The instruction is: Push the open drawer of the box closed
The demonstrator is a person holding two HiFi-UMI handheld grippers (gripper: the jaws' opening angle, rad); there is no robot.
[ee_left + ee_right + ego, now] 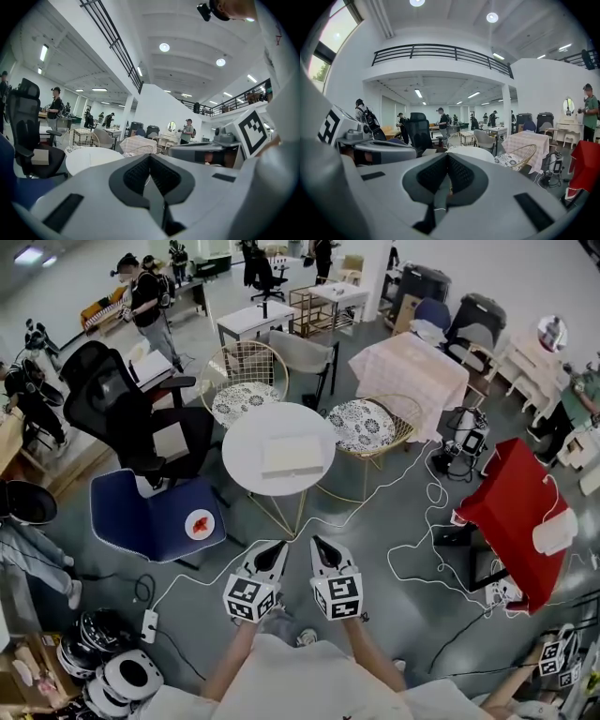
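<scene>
Cream flat rectangular box [293,454] sits about mid-top on the round white table [246,442], with a long side facing the person. A slightly darker strip runs along that near side. It may be the drawer front, but the head view is too small to tell whether it stands out or sits flush.

The left claw [271,556] and right claw [324,552] hang side by side close to the person's body. They are well short of the table's near rim, and their tips point up toward the box. Neither touches the table or the box.

- **Left claw:** its own view shows the ribbed black pads [135,176] pressed together with nothing between them. The white tabletop is far off at lower left.
- **Right claw:** the pads [432,174] are likewise closed on each other and empty, and the table shows straight ahead past the tip.

The closed tips likely make sense here, since a push needs a blunt solid nose and not a grip, so there is no reason to spread them. Holding both claws level and centred on the box keeps either one free to reach it.

This pose fits two stages: claws lined up ahead of a reach to a drawer that stands out, or claws pulled back from a drawer that is already shut. The frames don't settle which.

Around the table are two gold wire chairs, one with a patterned cushion [246,399], and a blue padded chair [141,517]. White cables [412,549] lie on the floor near the person's feet.
</scene>
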